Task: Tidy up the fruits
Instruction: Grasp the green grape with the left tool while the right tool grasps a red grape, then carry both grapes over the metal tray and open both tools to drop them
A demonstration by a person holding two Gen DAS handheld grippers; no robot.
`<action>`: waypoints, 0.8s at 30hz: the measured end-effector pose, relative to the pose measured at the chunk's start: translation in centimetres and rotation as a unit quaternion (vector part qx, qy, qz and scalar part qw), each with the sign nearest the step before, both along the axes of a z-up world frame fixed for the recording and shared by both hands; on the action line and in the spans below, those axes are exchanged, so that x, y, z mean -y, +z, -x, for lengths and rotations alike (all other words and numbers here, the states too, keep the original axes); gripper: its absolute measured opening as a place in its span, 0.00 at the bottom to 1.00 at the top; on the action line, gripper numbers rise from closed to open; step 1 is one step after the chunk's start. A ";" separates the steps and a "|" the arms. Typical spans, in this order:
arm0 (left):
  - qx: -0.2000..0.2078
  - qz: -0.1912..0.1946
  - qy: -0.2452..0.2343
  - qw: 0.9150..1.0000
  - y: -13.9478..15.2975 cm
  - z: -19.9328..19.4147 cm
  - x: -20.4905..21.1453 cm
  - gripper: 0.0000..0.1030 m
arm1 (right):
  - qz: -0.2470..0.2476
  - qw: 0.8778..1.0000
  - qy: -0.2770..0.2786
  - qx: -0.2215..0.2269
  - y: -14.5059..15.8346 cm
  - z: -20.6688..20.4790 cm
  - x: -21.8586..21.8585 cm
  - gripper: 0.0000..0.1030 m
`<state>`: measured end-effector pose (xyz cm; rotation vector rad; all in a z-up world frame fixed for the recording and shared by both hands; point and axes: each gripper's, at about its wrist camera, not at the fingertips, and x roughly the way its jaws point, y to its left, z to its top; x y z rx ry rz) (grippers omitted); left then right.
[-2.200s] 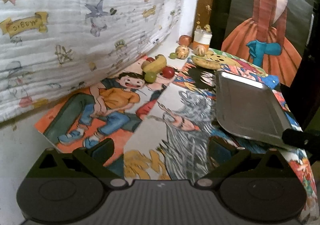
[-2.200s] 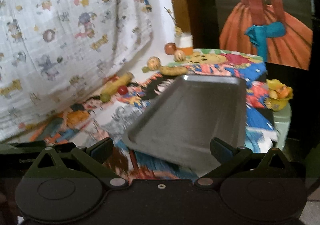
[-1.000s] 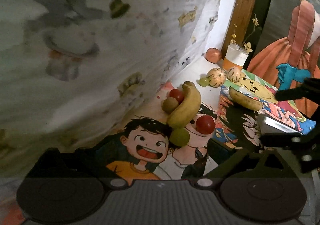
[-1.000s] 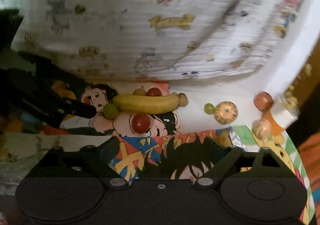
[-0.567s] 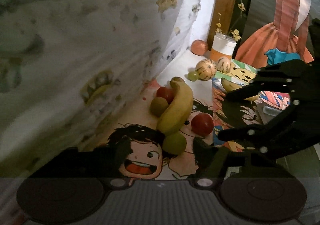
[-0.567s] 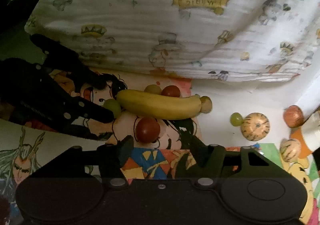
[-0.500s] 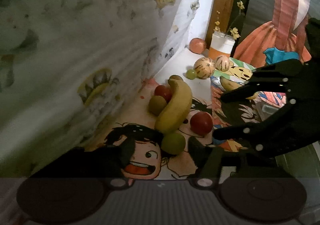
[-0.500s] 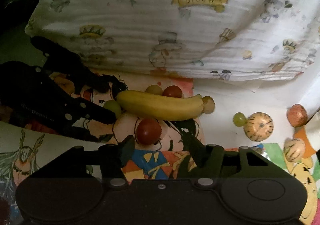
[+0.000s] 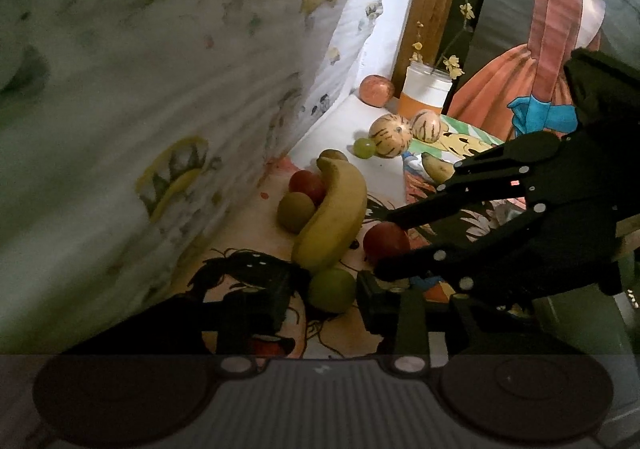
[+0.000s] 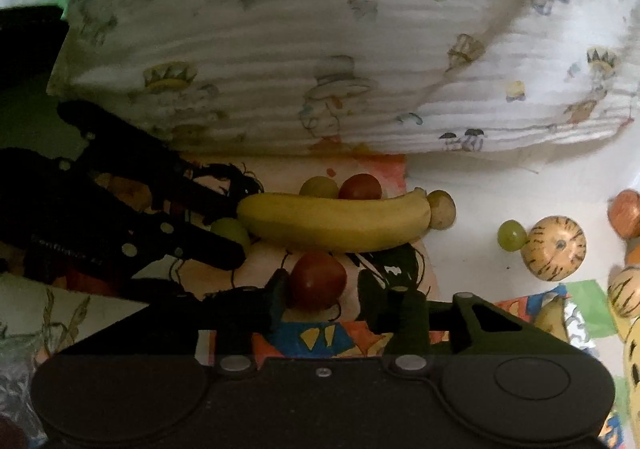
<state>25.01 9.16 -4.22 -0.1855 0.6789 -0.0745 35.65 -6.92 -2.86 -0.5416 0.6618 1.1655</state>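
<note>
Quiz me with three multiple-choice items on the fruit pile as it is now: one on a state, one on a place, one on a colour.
1. The long yellow banana is:
A) lying flat on the cartoon-printed table cover
B) lifted in the air
C) standing in a jar

2. The jaws of the right gripper have between them:
A) the banana
B) a small red round fruit
C) nothing

3. The small round fruit between the jaws of the left gripper is:
A) orange
B) purple
C) green

Key:
1 A, it rests on the cover with no jaws around it.
2 B, these jaws, which have just been closing, bracket the red fruit.
3 C, the left jaws, also just closing, flank a green fruit at the banana's end.
</note>
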 end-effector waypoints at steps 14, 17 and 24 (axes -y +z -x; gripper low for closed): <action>-0.022 0.046 0.030 0.998 0.5 0.4 0.8 0.27 | -0.058 0.993 -0.099 -0.033 1.7 2.6 5.3 0.32; -0.012 0.049 0.025 0.998 1.2 0.9 1.9 0.27 | -0.073 0.987 -0.140 -0.029 2.3 3.5 8.0 0.32; -0.001 0.059 -0.010 0.998 2.9 0.4 6.4 0.27 | -0.080 0.964 -0.254 0.000 3.3 4.5 14.4 0.32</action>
